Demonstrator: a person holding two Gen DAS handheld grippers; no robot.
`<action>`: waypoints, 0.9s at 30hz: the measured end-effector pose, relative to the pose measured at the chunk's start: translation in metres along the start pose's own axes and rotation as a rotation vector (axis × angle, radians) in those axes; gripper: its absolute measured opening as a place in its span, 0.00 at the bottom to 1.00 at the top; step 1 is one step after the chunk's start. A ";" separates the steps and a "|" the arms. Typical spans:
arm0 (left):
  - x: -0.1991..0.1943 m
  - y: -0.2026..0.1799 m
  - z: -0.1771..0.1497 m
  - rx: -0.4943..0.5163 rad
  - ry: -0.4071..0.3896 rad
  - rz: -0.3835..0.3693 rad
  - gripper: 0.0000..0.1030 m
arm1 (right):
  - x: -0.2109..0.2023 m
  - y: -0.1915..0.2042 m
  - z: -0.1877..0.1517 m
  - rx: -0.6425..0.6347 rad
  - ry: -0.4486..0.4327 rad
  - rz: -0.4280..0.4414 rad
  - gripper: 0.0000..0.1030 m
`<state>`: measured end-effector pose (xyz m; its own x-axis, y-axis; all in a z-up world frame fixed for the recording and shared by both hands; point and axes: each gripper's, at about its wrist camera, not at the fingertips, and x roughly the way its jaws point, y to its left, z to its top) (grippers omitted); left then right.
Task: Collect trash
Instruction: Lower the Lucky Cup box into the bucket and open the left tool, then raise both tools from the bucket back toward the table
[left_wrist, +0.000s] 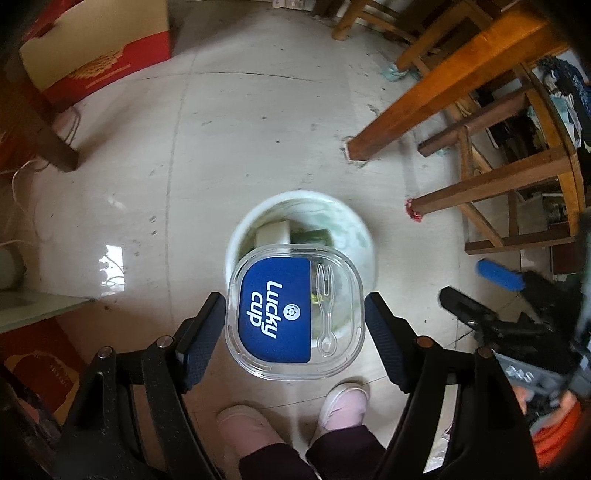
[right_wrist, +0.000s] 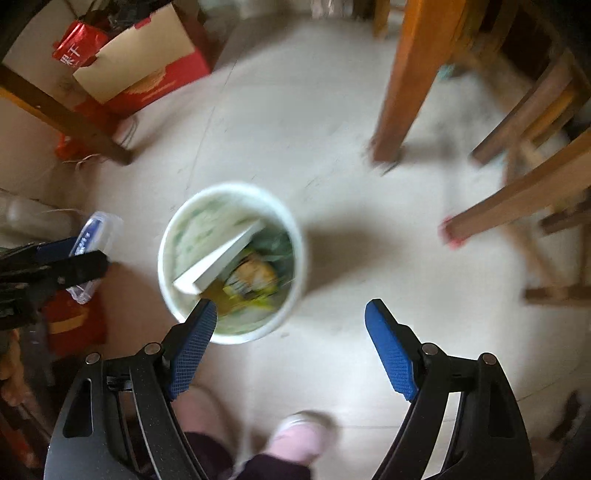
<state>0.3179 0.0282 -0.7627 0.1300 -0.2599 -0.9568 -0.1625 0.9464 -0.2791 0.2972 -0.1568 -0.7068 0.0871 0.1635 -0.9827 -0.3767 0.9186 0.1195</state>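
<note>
1 clear plastic box (left_wrist: 295, 314) with a blue "Lucky cup" label sits crosswise in my left tongs (left_wrist: 294, 299), hanging over the near rim of the white bucket (left_wrist: 354, 221). Both pads (left_wrist: 203, 332) meet its 2 opposite walls, so I read it as pinched across its full width, the tongs stretched nearly as wide as they go. I'd judge it light, thin-walled and slick; it would flex or pop out if squeezed harder, so the rounded side walls just under the lid lip are the place to hold. A small clear fork (left_wrist: 325, 306) is moulded into its lid.

Inside the bucket lie a white carton (right_wrist: 221, 262) and a yellow wrapper (right_wrist: 255, 277). My right tongs (right_wrist: 291, 306) are spread and empty above the bucket's edge. A red scrap (left_wrist: 413, 212) lies by a wooden chair leg (left_wrist: 480, 192) nearby.
</note>
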 end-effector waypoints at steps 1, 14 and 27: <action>0.003 -0.005 0.003 -0.014 0.019 -0.014 0.77 | -0.007 0.001 0.002 -0.009 -0.015 -0.022 0.78; -0.113 -0.039 0.013 -0.013 -0.079 0.076 0.78 | -0.104 0.012 0.023 0.010 -0.094 -0.021 0.78; -0.384 -0.091 0.007 0.024 -0.355 0.103 0.78 | -0.339 0.063 0.053 -0.001 -0.298 -0.008 0.78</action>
<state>0.2900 0.0436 -0.3690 0.4464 -0.0843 -0.8909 -0.1703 0.9693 -0.1771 0.2927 -0.1350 -0.3584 0.3573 0.2551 -0.8985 -0.3760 0.9199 0.1117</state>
